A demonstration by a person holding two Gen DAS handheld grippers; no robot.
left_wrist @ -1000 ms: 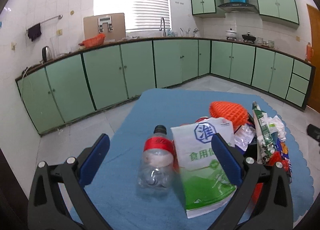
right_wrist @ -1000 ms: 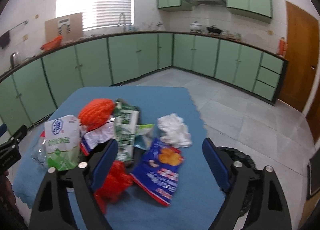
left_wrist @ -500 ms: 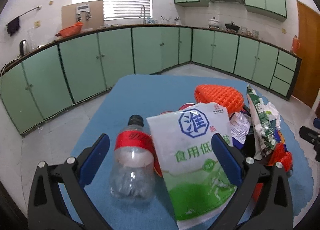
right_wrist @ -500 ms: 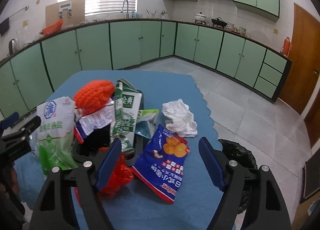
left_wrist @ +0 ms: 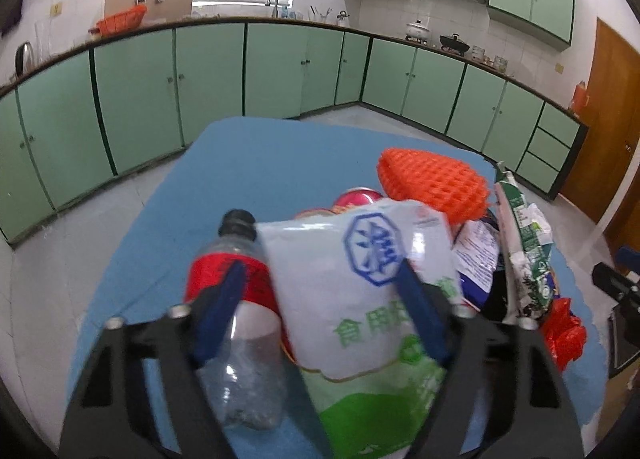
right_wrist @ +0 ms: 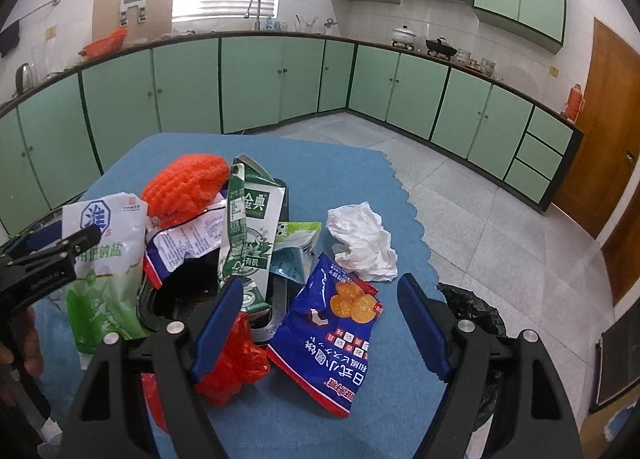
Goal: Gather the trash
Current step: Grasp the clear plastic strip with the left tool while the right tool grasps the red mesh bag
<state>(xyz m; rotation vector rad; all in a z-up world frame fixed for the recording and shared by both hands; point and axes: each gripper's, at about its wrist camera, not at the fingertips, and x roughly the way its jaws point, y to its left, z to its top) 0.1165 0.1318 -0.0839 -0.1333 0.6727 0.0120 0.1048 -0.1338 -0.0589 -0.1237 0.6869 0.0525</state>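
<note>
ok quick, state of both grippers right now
Left gripper: closing around the salt bag, not gripping yet.
Right gripper: open, above the blue snack bag.

Left gripper (left_wrist: 320,279): matte black angular plastic frame with triangular cut-outs, round silver screw heads at the finger joints, two flat blue finger pads (left_wrist: 218,311). Right gripper (right_wrist: 320,299): identical black frame, silver screws, blue pads (right_wrist: 420,325).

Green cabinets (right_wrist: 192,87) run along the walls under a dark counter — an orange basket (right_wrist: 105,44), a tap (right_wrist: 252,5), two pots (right_wrist: 404,35); a brown door (right_wrist: 604,131) stands at right.
</note>
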